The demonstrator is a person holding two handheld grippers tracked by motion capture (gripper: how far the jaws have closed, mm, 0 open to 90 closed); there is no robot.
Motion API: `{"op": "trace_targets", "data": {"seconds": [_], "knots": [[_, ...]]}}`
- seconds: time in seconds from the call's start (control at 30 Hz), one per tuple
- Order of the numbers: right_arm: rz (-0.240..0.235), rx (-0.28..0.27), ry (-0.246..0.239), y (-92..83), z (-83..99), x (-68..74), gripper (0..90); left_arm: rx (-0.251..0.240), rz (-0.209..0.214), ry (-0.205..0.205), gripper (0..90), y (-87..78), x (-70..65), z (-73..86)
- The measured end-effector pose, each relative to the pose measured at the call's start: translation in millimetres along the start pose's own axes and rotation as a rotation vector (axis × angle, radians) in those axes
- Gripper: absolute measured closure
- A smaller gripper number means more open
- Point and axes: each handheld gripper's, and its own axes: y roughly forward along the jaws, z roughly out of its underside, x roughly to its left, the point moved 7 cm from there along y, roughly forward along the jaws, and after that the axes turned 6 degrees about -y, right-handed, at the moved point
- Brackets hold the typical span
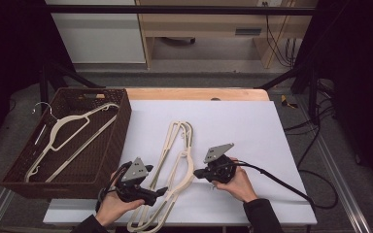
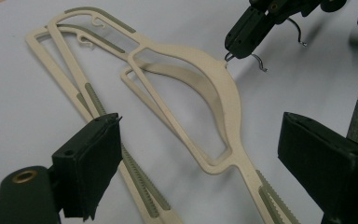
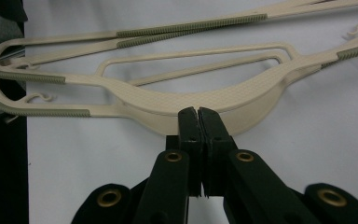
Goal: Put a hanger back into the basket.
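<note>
High view: two stacked cream plastic hangers (image 1: 175, 167) lie on the white-covered table (image 1: 252, 126), long axis running near-to-far between the hands. Right gripper (image 1: 197, 173), jaws pressed together at the top hanger's neck, apparently pinching its wire hook; left gripper (image 1: 161, 192) gapes empty over the near arms. Brown wicker basket (image 1: 121, 131) with another hanger sits left.

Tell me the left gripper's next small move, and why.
Probably close the open left gripper on the lower arm of the stacked cream hangers. The right gripper is already shut at the top hanger's hook, and one hanger lies in the basket, suggesting a two-handed lift there.
</note>
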Motion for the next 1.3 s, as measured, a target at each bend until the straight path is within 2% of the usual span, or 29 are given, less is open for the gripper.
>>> {"op": "trace_targets", "data": {"seconds": [0.17,0.37,0.53,0.63,0.9,0.97,1.03,1.07,1.13,1.3], "knots": [[0.004,-0.001,0.024,-6.3,-3.7,1.5,89.0,0.035,0.012,0.016,14.8,9.9,-9.6,-4.4],[0.01,-0.002,-0.009,-9.8,-11.4,6.9,89.0,0.087,0.026,0.058,18.0,29.3,-22.4,-11.3],[0.02,-0.007,0.013,-14.3,-15.1,8.7,89.0,0.148,0.028,0.091,21.7,46.1,-30.1,-11.5],[0.026,-0.011,0.022,-16.9,-16.7,9.3,89.1,0.171,0.02,0.097,24.8,54.8,-33.4,-10.9],[0.039,-0.012,0.001,-20.2,-24.6,14.8,89.0,0.206,0.004,0.114,36.9,60.2,-33.5,-9.0],[0.047,-0.014,0.014,-20.8,-26.5,15.6,89.0,0.209,0.005,0.098,40.8,61.0,-34.3,-8.3],[0.041,-0.019,0.023,-21.3,-27.1,15.6,89.0,0.216,-0.001,0.102,45.1,62.2,-34.6,-6.9],[0.043,-0.024,0.027,-21.2,-27.7,15.5,89.0,0.228,-0.005,0.11,47.1,61.9,-34.6,-6.3],[0.047,-0.02,0.04,-22.0,-27.9,16.1,89.0,0.221,-0.014,0.108,50.9,63.4,-36.3,-5.8],[0.046,-0.029,0.034,-22.5,-28.8,16.3,88.9,0.226,-0.057,0.103,63.0,62.7,-37.6,-6.6]]}}
